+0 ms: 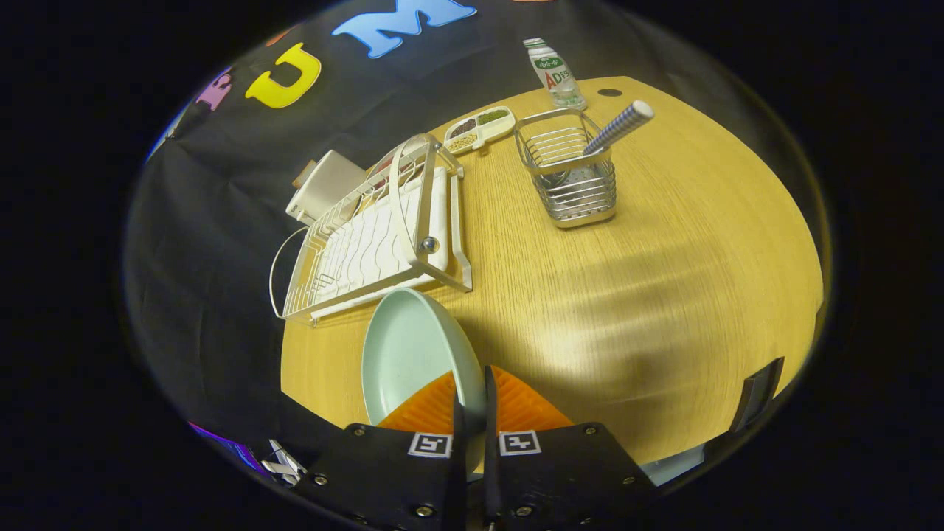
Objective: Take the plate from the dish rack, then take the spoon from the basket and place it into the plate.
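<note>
My gripper (470, 394) is shut on the rim of a pale green plate (409, 354), which hangs tilted above the wooden table (664, 280), just in front of the dish rack. The white wire dish rack (376, 236) stands beyond the plate. Farther back, ahead of the fingers, a metal wire basket (571, 173) holds a spoon with a blue-and-white checked handle (619, 127) that sticks up and leans away from the rack; its bowl is hidden inside the basket.
A small divided tray of grains (479, 127) and a plastic bottle (554, 74) stand at the back of the table. A white box (323, 186) lies behind the rack. Bare tabletop spreads in front of the basket.
</note>
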